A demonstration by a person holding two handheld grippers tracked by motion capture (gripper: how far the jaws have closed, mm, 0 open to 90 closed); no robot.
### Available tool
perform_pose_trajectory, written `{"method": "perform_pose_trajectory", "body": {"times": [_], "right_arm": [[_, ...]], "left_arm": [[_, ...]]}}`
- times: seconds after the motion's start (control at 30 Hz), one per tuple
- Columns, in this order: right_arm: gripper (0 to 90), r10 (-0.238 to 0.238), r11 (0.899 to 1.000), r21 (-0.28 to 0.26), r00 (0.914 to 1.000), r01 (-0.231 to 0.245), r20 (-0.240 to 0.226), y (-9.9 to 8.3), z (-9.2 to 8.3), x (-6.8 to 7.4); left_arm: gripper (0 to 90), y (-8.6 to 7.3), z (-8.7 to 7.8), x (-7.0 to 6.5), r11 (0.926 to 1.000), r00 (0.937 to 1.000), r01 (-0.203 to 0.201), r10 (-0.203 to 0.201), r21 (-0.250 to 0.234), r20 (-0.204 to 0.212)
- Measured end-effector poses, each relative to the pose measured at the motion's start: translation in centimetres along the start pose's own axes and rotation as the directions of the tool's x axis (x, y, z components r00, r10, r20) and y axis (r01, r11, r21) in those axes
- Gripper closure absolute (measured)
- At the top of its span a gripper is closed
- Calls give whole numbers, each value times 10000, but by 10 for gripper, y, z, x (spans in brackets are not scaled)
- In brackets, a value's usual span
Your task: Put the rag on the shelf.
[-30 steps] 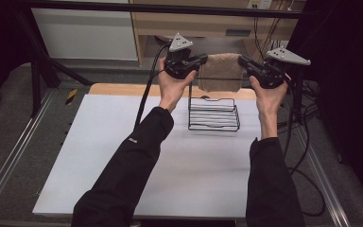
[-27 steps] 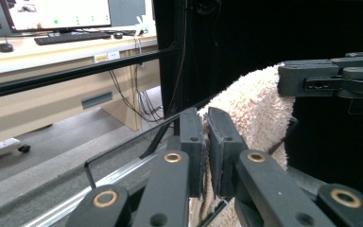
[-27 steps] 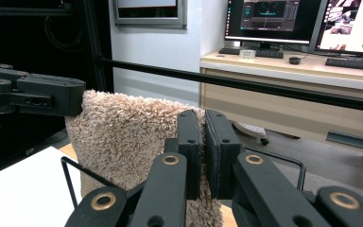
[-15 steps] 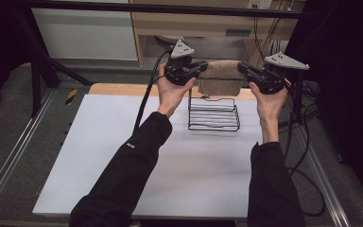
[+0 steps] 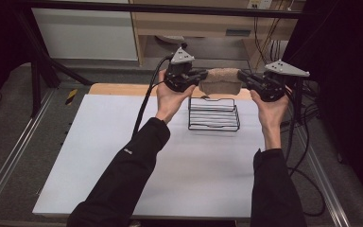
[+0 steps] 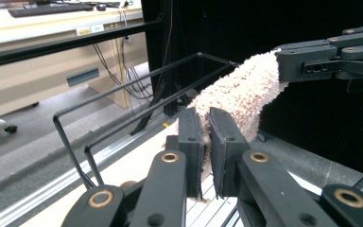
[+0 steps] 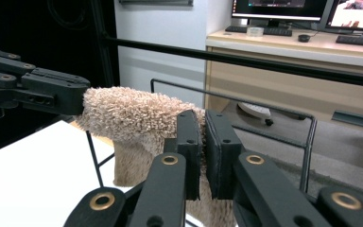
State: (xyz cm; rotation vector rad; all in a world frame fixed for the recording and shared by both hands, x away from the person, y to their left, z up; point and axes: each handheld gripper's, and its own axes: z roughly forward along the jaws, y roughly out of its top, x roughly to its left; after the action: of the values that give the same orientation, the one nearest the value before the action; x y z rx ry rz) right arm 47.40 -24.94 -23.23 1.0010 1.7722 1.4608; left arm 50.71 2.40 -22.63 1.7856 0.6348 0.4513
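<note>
Upper centre of the high view, the beige towel (image 5: pixel 220 80) hung stretched over the wire rack (image 5: pixel 214 115), both grippers' jaws clenched on its ends; uneven lowering could miss the rail.

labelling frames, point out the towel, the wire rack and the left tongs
towel (image 5: pixel 220 81), high view, middle of the stretched cloth
wire rack (image 5: pixel 214 120), high view, its bars above the table
left tongs (image 6: pixel 207 142), left gripper view, between the two tips pinching the towel
</note>
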Motion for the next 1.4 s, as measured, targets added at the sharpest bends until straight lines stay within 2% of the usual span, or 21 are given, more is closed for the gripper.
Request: {"method": "perform_pose_trajectory", "body": {"times": [0.33,0.43,0.6,0.67,0.8,1.03,1.23,1.4], "right_arm": [[853,-48,9999,138,9998,51,-206,-9,-4,2],[854,-113,9999,122,9997,116,-237,-11,-4,1],[854,-221,9997,131,9993,225,-305,-12,-4,1],[854,-301,9994,133,9991,305,-314,-13,-4,1],[852,-319,9994,94,9988,323,-378,-15,-5,1],[845,-375,9993,57,9978,379,-538,-18,-7,-1],[809,-348,9992,172,9975,359,-615,-21,-7,0],[742,-252,9996,120,9972,261,-703,-19,-11,2]], "left_arm": [[795,-3,-3,-2,9997,10000,-64,63,226,51],[732,3,-6,0,9996,9999,145,-147,237,80],[677,19,-9,2,9988,9989,464,-464,-177,51],[685,23,-7,1,9988,9989,468,-468,-111,40],[757,23,4,-1,9993,9997,227,-226,312,-57],[876,13,11,-2,9969,9985,286,-319,735,442],[894,5,10,-2,9955,9986,171,-217,937,477],[895,2,12,-3,9945,9986,105,-157,1039,496]]}}
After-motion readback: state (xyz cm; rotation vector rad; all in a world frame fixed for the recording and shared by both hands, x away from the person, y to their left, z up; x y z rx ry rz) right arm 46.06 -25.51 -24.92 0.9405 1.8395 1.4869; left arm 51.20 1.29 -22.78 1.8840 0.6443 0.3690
